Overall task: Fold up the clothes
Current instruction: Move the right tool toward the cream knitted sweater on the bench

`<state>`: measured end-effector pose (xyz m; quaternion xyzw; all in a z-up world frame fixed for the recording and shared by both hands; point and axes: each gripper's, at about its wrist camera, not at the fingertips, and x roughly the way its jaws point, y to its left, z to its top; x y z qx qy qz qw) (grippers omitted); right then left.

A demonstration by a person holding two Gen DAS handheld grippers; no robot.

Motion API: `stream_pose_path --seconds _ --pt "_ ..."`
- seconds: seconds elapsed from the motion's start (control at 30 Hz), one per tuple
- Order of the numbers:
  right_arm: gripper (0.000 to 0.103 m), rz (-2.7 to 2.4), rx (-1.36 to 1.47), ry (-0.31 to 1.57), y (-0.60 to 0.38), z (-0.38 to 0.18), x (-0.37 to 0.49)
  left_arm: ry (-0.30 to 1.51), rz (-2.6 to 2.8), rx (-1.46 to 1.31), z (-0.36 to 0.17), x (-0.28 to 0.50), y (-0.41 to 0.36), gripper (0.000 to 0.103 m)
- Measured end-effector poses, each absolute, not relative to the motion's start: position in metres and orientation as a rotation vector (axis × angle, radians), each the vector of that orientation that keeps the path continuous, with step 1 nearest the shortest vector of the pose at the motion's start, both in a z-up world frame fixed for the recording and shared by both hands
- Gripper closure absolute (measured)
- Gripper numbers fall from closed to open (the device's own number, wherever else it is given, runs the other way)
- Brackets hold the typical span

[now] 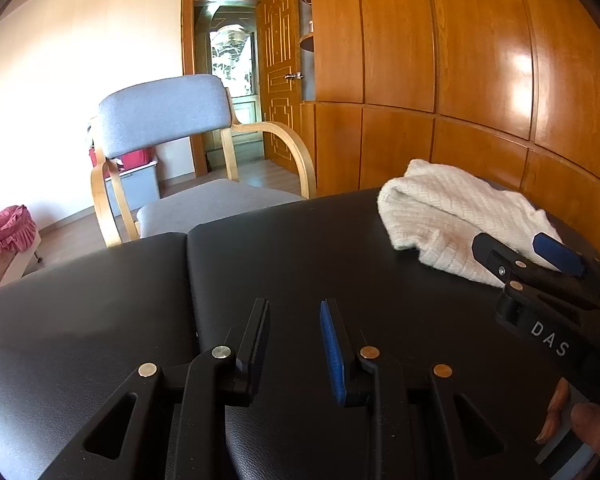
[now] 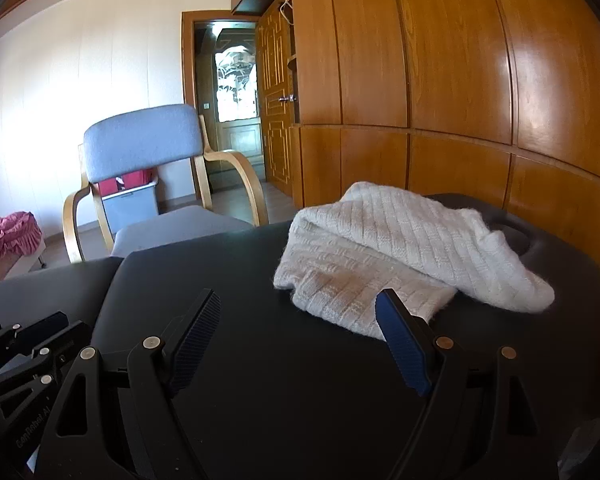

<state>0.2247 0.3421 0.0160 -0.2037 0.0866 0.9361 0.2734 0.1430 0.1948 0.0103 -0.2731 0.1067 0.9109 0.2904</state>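
Left gripper (image 1: 294, 332) sits low over the black padded table (image 1: 100, 340), jaws parted a modest gap with nothing between them, just bare vinyl under it. Way off on the left edge there's pink ruffled fabric (image 2: 8, 236), then a grey chair (image 2: 140, 148) behind the table. Moving right, the right gripper (image 2: 300, 312) is spread wide and also empty, its blue pad (image 2: 400, 340) just at the near hem of the white knit sweater (image 2: 400, 240). That sweater is lying bunched up on the table's right side, near the face hole (image 2: 520, 236), with wooden wardrobe panels (image 2: 460, 80) behind.

My take on the step in hand: it's the first grab, so go for a clean edge. I'd pinch one layer at the near hem, bring the left one over to a second corner, then spread it flat before folding.
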Motion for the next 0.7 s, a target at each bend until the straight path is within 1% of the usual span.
stream_pose_path --seconds 0.1,0.17,0.43,0.63,0.7 --pt "0.019 2.503 -0.580 0.212 0.348 0.012 0.218 0.286 2.435 -0.755 0.006 0.136 0.195 0.077" --pt "0.017 2.479 -0.614 0.207 0.357 0.010 0.213 0.284 2.442 -0.771 0.003 0.131 0.196 0.077" --pt "0.017 2.443 -0.695 0.222 0.387 -0.001 0.202 0.289 2.448 -0.817 -0.008 0.117 0.200 0.077" --pt "0.017 2.348 -0.693 0.191 0.421 0.003 0.198 0.272 2.442 -0.832 -0.008 0.109 0.209 0.077" --pt "0.017 2.317 -0.669 0.226 0.437 0.004 0.202 0.275 2.433 -0.825 -0.008 0.108 0.215 0.077"
